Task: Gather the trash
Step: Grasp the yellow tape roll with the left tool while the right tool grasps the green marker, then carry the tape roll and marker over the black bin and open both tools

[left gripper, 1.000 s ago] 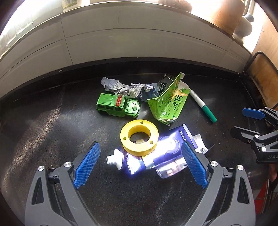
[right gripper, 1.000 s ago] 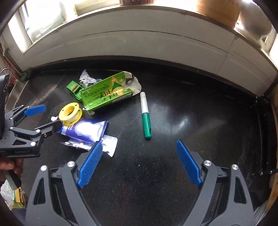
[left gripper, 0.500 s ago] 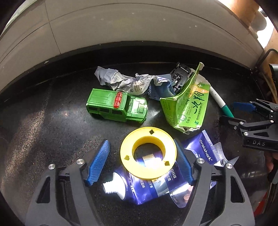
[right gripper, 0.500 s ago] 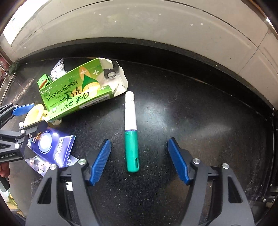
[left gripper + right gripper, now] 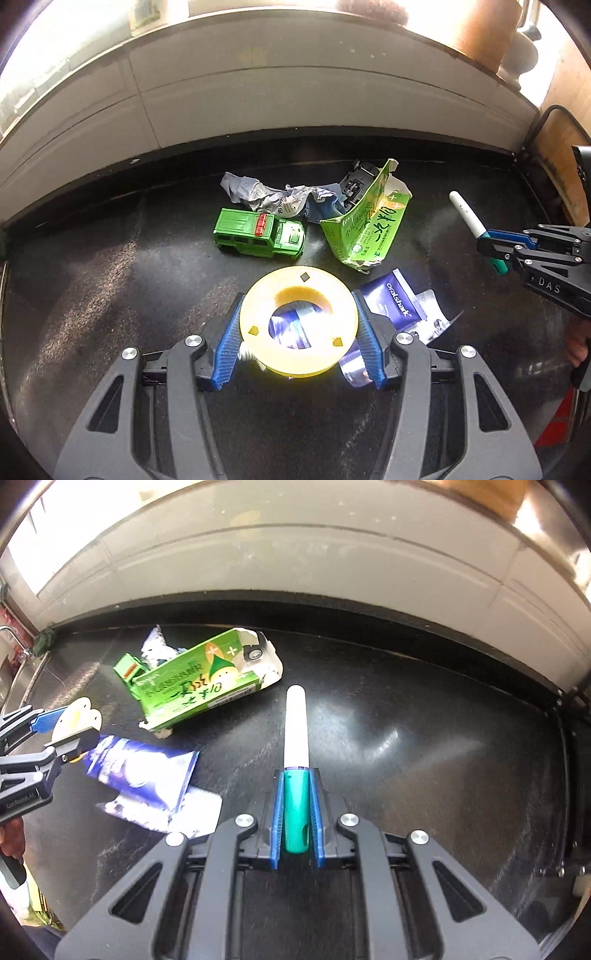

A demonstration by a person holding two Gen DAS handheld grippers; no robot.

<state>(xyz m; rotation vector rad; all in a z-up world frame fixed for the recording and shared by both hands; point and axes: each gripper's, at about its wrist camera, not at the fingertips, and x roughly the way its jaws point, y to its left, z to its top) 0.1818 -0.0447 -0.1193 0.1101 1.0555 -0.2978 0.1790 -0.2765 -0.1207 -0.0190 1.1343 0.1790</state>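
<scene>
A home kitchen, by what shows. Under the jaws runs a black speckled stone countertop (image 5: 424, 746), glossy with window glare. Ahead of the jaws it meets a backsplash of white tiles (image 5: 258, 96), and above that a bright window sill (image 5: 92, 40) carrying a brown pot (image 5: 476, 26). Far left of the right jaws, a strip of steel sink edge (image 5: 22, 679) shows with a dark rag (image 5: 46, 637) at the counter's corner. Household clutter lies just ahead of the left jaws: a green toy car (image 5: 260, 238), a crumpled wrapper (image 5: 266, 195), a torn green medicine box (image 5: 369, 225), a toothpaste tube (image 5: 397, 304).
</scene>
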